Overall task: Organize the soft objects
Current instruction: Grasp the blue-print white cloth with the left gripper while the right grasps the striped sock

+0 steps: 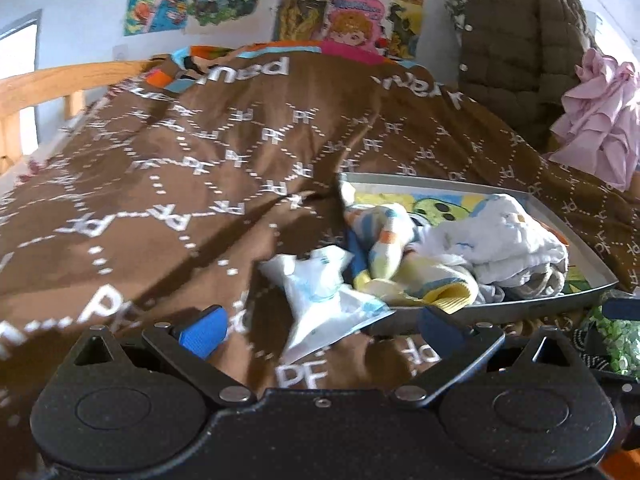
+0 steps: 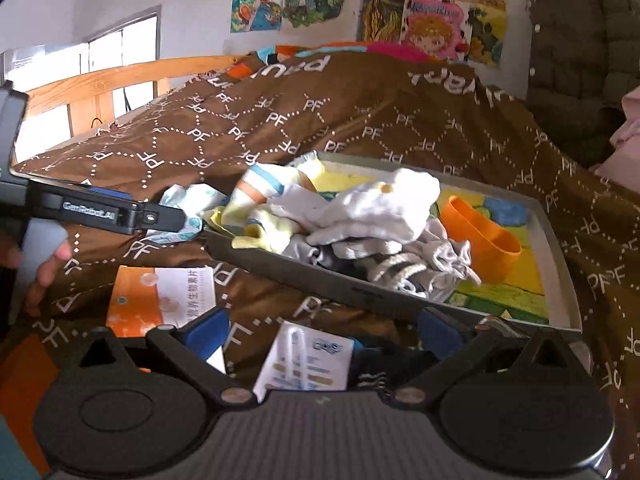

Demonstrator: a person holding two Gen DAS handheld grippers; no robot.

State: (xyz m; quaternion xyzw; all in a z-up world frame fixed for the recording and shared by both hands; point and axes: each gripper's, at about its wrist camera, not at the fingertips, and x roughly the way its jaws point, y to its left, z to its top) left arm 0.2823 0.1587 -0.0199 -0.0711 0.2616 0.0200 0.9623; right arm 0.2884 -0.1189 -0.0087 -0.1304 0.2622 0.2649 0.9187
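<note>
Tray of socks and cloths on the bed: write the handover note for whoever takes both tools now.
Left tool: open, empty, low over the brown blanket, facing a crumpled white wrapper beside the tray.
Right tool: open, empty, near the tray's front edge.
Tray: holds striped socks, a white cloth, grey socks and an orange cup, all in a loose heap.
Done: nothing visibly sorted.
Left: separate and arrange the soft items.
</note>
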